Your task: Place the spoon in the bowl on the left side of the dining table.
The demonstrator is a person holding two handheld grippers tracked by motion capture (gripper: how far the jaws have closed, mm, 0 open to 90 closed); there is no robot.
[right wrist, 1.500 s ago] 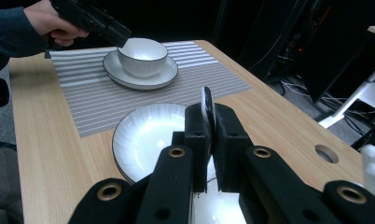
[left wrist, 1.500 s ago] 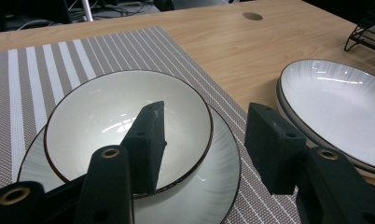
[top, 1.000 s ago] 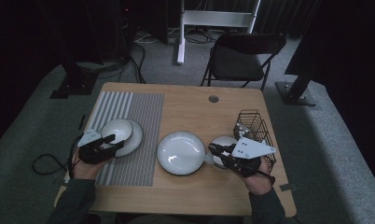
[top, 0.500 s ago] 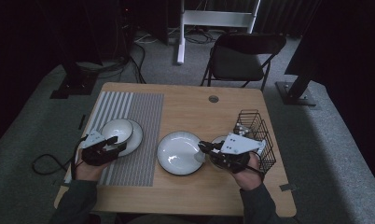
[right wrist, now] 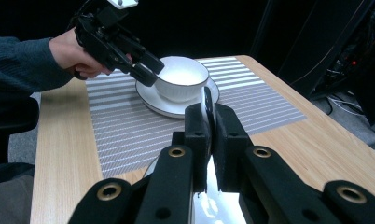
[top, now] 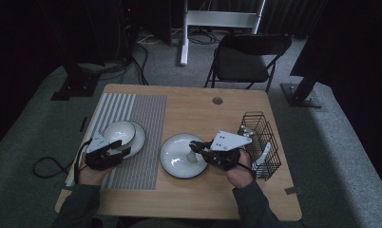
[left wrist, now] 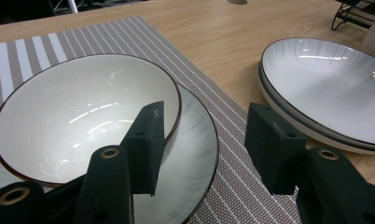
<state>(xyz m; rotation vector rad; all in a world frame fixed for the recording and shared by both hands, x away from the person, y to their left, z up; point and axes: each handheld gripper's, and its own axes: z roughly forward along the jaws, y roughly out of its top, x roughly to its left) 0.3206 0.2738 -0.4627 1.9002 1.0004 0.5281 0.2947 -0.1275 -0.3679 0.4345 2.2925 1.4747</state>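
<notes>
A white bowl (top: 119,132) (left wrist: 83,112) (right wrist: 181,74) with a dark rim sits on a plate (top: 138,140) (left wrist: 195,154) on a striped placemat (top: 141,118). My left gripper (top: 120,147) (left wrist: 206,112) (right wrist: 150,70) is open at the bowl's near side, one jaw by its rim and the other over the mat. My right gripper (top: 194,145) (right wrist: 211,109) is shut on a thin white piece of crockery (right wrist: 207,100), seen edge-on. It hangs above the wide white plate (top: 177,159) (left wrist: 325,84) at the table's middle.
A black wire rack (top: 258,137) holding something white stands at the table's right edge, close to my right hand. A folding chair (top: 241,61) is behind the wooden table (top: 203,109). A cable hole (top: 217,100) is at the back.
My right gripper has moved left from beside the rack to above the middle plate, carrying the white piece. The left gripper has stayed by the bowl.
</notes>
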